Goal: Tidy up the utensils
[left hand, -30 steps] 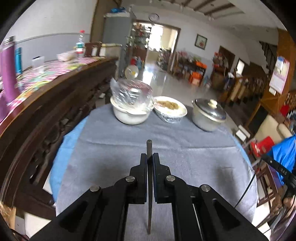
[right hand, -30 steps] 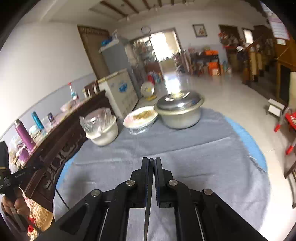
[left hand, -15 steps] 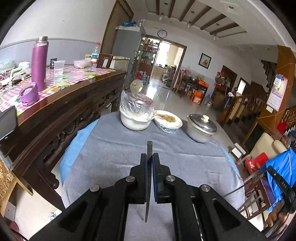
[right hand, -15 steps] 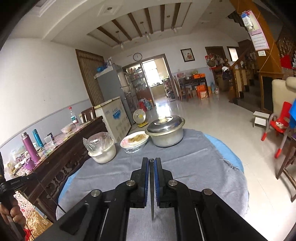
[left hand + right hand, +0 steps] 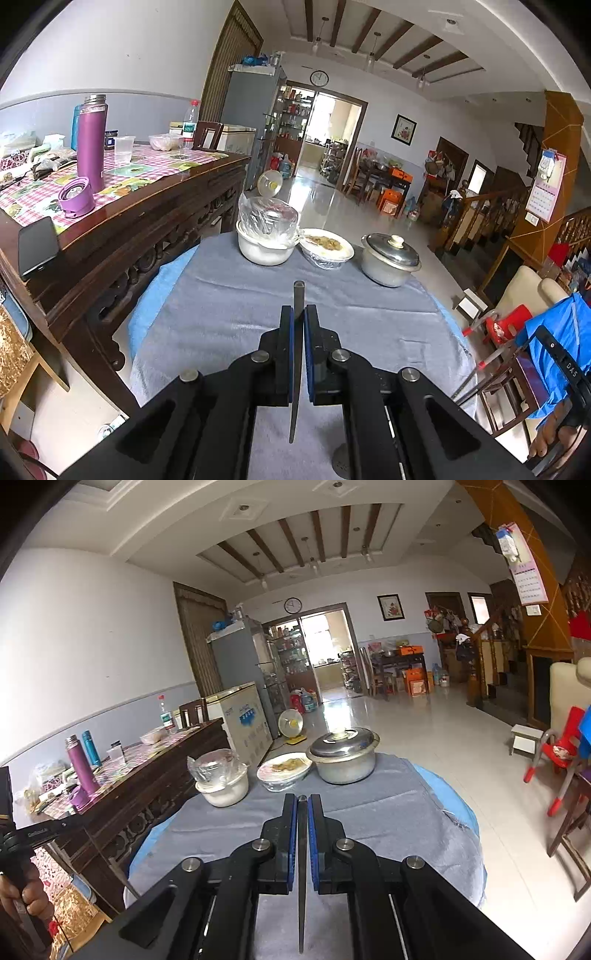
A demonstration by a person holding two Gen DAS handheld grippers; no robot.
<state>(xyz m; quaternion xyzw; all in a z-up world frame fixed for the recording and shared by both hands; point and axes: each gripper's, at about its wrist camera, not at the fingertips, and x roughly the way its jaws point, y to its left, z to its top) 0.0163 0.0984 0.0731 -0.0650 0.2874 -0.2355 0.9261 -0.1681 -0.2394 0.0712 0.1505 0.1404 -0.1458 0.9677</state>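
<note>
Left wrist view: since a second ago we have pulled back and up, so the wooden sideboard [image 5: 140, 221] shows more. Our left tool [image 5: 298, 314] is clenched on one chopstick [image 5: 297, 354], our right tool [image 5: 303, 801] on another chopstick [image 5: 302, 867], both angled down over the grey-clothed surface [image 5: 229, 295]. Three dishes stand beyond: covered bowl [image 5: 266, 236], plate [image 5: 327, 248], lidded pot [image 5: 389, 260].

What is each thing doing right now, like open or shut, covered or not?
Left gripper: shut on a thin dark utensil.
Right gripper: shut on another thin utensil.
Metal pot: lid on.
White bowl: covered with plastic wrap.
Food dish: wrapped, full.
Purple flask: upright, cap off beside it.
</note>
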